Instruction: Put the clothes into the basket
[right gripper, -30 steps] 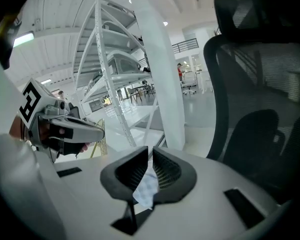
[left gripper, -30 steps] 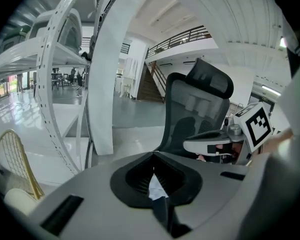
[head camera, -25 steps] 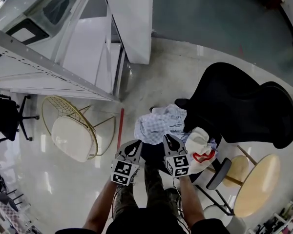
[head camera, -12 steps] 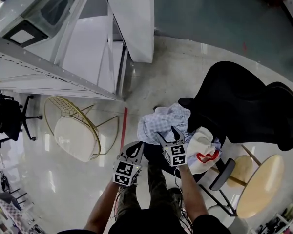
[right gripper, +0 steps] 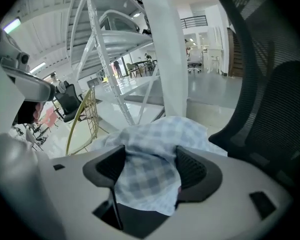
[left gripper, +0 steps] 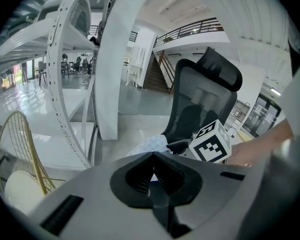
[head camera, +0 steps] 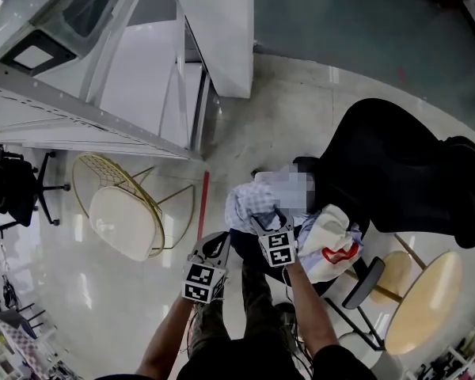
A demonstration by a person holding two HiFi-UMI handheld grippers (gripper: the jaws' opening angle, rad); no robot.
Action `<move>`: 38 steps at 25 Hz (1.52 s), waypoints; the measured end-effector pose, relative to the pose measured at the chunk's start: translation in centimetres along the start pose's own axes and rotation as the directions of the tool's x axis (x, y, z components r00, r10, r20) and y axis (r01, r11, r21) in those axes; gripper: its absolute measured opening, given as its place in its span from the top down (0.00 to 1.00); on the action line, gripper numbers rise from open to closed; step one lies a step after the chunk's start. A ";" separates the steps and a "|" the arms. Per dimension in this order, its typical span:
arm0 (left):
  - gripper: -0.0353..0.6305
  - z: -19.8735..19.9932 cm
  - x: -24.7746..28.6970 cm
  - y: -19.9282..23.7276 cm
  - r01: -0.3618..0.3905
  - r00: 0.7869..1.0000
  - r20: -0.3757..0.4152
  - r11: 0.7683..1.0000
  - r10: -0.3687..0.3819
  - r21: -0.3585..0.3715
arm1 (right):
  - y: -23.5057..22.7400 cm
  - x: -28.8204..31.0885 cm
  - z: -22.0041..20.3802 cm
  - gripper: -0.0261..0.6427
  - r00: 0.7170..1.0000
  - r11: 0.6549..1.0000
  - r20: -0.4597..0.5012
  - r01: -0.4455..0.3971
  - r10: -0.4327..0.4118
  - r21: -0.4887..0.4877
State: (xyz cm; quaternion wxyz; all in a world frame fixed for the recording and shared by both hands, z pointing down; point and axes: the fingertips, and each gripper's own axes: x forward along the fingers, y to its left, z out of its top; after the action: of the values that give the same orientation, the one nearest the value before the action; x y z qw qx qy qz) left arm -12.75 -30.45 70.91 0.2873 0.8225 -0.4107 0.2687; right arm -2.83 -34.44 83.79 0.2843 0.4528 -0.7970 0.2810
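A blue-and-white checked cloth (head camera: 249, 200) lies heaped on the front of a black office chair (head camera: 396, 172), beside a white garment with red trim (head camera: 328, 244). My right gripper (head camera: 269, 216) is lowered onto the checked cloth (right gripper: 150, 134). Its jaws have just been opening and now stand wide, with the cloth bulging up between the pads. My left gripper (head camera: 215, 242) hangs to the left of the chair, shut and empty (left gripper: 152, 156). A gold wire basket (head camera: 115, 212) with a white lining stands on the floor at the left.
A white metal rack (head camera: 103, 77) fills the upper left. A red stick (head camera: 200, 204) lies on the glossy floor between basket and chair. A round wooden stool (head camera: 423, 303) stands at the lower right. The person's legs are below the grippers.
The right gripper has gone down and forward onto the checked cloth, and its jaws have gone from shut to wide open. The left gripper has sunk slightly.
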 end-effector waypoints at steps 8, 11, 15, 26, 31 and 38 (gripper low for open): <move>0.94 -0.4 -0.1 0.6 -0.019 1.000 0.004 1.000 0.019 -0.004 | -0.6 0.1 -0.2 0.54 0.997 0.997 -0.004 0.073 -0.073 0.018; 0.94 -0.2 -0.3 0.9 -0.025 1.000 0.011 1.000 0.025 -0.005 | -1.3 -0.1 0.2 0.64 0.996 0.996 0.006 0.085 -0.085 0.040; 0.94 0.0 -0.7 1.0 -0.029 0.999 0.015 1.000 0.029 -0.003 | -1.1 -0.1 0.3 0.82 0.996 0.996 -0.033 0.084 -0.084 0.010; 0.94 1.5 -2.1 0.4 -0.028 0.999 0.030 0.999 0.027 0.041 | -2.1 -1.6 1.5 0.86 0.992 0.987 0.026 0.119 -0.122 0.109; 0.94 3.2 -2.7 0.0 -0.021 0.999 0.050 0.997 0.018 0.073 | -3.4 -4.2 4.2 0.86 0.976 0.975 0.122 0.163 -0.182 0.148; 0.94 5.0 -4.0 -1.8 0.013 0.997 0.075 0.994 -0.021 0.109 | -5.6 -9.5 7.5 0.87 0.935 0.948 0.217 0.233 -0.280 0.217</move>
State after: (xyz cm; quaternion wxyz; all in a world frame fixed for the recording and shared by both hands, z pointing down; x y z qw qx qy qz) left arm -12.27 -30.96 64.30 0.2290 0.8500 -0.3991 0.2567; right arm 4.69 -36.87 73.04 0.1742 0.6093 -0.7297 0.2569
